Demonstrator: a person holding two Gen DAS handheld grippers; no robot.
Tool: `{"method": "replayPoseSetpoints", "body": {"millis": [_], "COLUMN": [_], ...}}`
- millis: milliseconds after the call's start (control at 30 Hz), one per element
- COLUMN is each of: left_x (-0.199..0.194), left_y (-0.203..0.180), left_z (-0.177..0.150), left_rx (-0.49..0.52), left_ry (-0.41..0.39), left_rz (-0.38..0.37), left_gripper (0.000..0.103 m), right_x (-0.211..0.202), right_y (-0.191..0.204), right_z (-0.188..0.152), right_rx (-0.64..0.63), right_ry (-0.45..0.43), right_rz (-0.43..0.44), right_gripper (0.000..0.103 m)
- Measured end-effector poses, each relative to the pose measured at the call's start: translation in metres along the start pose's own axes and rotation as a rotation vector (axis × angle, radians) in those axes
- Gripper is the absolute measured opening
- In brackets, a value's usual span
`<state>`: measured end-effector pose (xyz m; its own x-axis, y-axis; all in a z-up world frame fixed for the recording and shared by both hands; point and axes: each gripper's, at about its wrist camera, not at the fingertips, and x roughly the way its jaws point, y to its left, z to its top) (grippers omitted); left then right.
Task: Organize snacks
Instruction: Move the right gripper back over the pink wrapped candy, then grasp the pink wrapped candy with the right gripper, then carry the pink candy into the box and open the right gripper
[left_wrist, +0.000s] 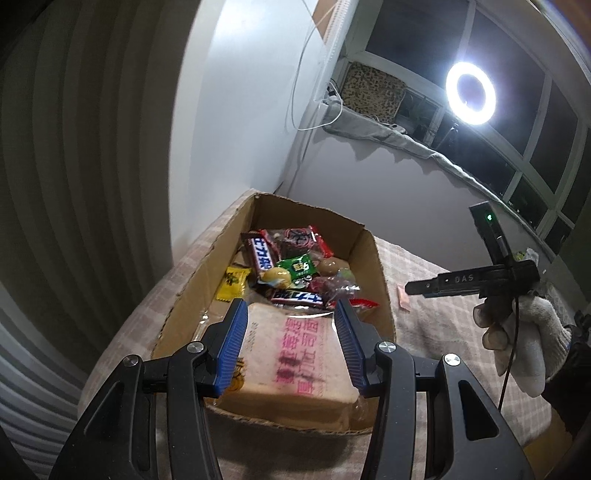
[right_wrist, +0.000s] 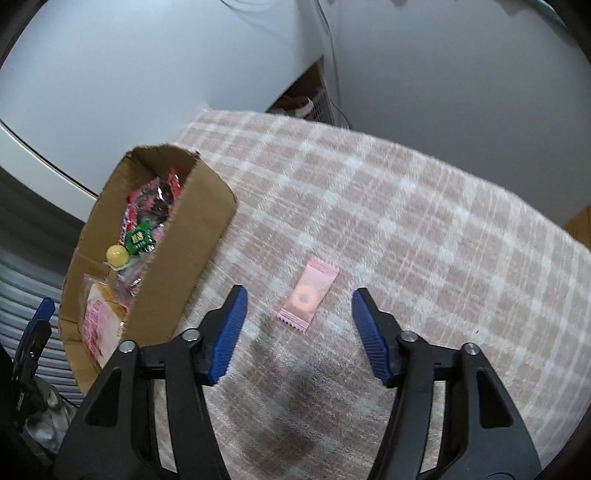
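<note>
A cardboard box (left_wrist: 373, 258) sits on the left part of a surface covered by a pink-and-white checked cloth (right_wrist: 424, 206), open at the top. Inside it, toward the far end, lie mixed snacks: a yellow sachet (left_wrist: 232, 281), two dark chocolate bars with white lettering (left_wrist: 261, 256), a red-edged packet (left_wrist: 295, 238), a small green packet (left_wrist: 298, 267) and a round yellowish sweet (left_wrist: 275, 276), all crowded together and partly overlapping.

At the near end of the box the left gripper (left_wrist: 290, 347) is clamped on a wrapped slice of bread (left_wrist: 291, 369) with pink print on its clear wrapper. Both blue pads (left_wrist: 231, 350) press against the sides of the pack, which sits over the box's near end; whether it rests on the bottom or hangs just above it cannot be told.

To the right of the box, on the bare cloth, lies a small pink candy wrapper (right_wrist: 308, 297) with a ring shape printed on it, flat and a little way from the box wall. In the left wrist view it shows as a small pink strip (left_wrist: 403, 298) just beyond the box's right side.

Further right, the right gripper (right_wrist: 299, 332) points steeply down at the cloth, its jaws apart with the pink candy wrapper lying between and just beyond the fingertips, neither pad touching it. In the left wrist view this gripper is seen side-on (left_wrist: 410, 288), held by a hand in a white knitted glove (left_wrist: 524, 339).

Beyond the surface a ring light (left_wrist: 470, 88) glows in front of a dark window.
</note>
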<state>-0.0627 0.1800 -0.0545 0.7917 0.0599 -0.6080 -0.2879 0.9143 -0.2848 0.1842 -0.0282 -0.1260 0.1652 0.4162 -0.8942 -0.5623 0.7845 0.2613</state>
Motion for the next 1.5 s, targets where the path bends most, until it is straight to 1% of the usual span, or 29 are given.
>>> {"method": "replayPoseSetpoints", "body": {"millis": [33,67,100,167,200,400,433,467,633,700,767,800,867,967,1300,1367,1433,1500], "left_x": [-0.001,-0.002,-0.002,-0.004,-0.005,-0.006,-0.006,-0.006,-0.004,-0.003,-0.002,-0.001,0.001,0.001,0.002,0.002,0.001,0.001], "left_y": [0.001,0.002,0.003,0.006,0.007,0.012,0.012,0.013,0.009,0.006,0.003,0.002,-0.001,-0.004,-0.010,-0.012,-0.013,-0.014], "left_z": [-0.001,-0.001,-0.002,-0.003,-0.003,-0.004,-0.004,-0.004,-0.004,-0.004,-0.005,-0.005,-0.006,-0.006,-0.006,-0.006,-0.005,-0.005], "left_rx": [-0.003,-0.008,-0.010,-0.015,-0.019,-0.029,-0.030,-0.030,-0.019,-0.009,0.002,0.005,0.012,0.021,0.038,0.042,0.043,0.044], "left_ry": [-0.001,-0.001,-0.002,-0.005,-0.006,-0.007,-0.006,-0.005,0.002,0.005,0.007,0.008,0.013,0.014,0.018,0.017,0.015,0.013], "left_rz": [0.001,0.001,0.002,0.004,0.005,0.005,0.005,0.004,0.001,0.004,0.011,0.012,0.012,0.015,0.031,0.032,0.034,0.035], "left_gripper": [0.048,0.048,0.048,0.048,0.048,0.048,0.048,0.048,0.048,0.048,0.048,0.048,0.048,0.048,0.048,0.048,0.048,0.048], "right_x": [0.004,0.008,0.012,0.019,0.020,0.026,0.027,0.029,0.036,0.038,0.039,0.040,0.040,0.040,0.028,0.019,0.004,-0.014], "right_y": [0.000,0.000,-0.001,-0.003,-0.003,0.009,0.012,0.015,0.032,0.042,0.049,0.053,0.058,0.058,0.036,0.034,0.040,0.051], "right_z": [-0.001,-0.001,-0.001,-0.001,0.000,0.005,0.005,0.007,0.004,0.000,-0.005,-0.007,-0.011,-0.012,-0.017,-0.019,-0.020,-0.019], "right_rx": [0.002,0.005,0.011,0.031,0.036,0.009,0.003,-0.002,-0.091,-0.157,-0.218,-0.242,-0.283,-0.285,-0.229,-0.221,-0.226,-0.255], "right_ry": [0.015,0.024,0.038,0.052,0.043,0.040,0.044,0.046,0.041,0.039,0.037,0.035,0.030,0.023,-0.003,-0.023,-0.053,-0.100], "right_rz": [-0.004,-0.006,-0.007,-0.006,-0.010,-0.037,-0.031,-0.032,-0.096,-0.139,-0.185,-0.202,-0.216,-0.208,-0.135,-0.117,-0.085,-0.066], "right_gripper": [0.054,0.048,0.046,0.044,0.044,0.044,0.041,0.037,0.035,0.035,0.030,0.029,0.025,0.022,0.021,0.021,0.021,0.021]}}
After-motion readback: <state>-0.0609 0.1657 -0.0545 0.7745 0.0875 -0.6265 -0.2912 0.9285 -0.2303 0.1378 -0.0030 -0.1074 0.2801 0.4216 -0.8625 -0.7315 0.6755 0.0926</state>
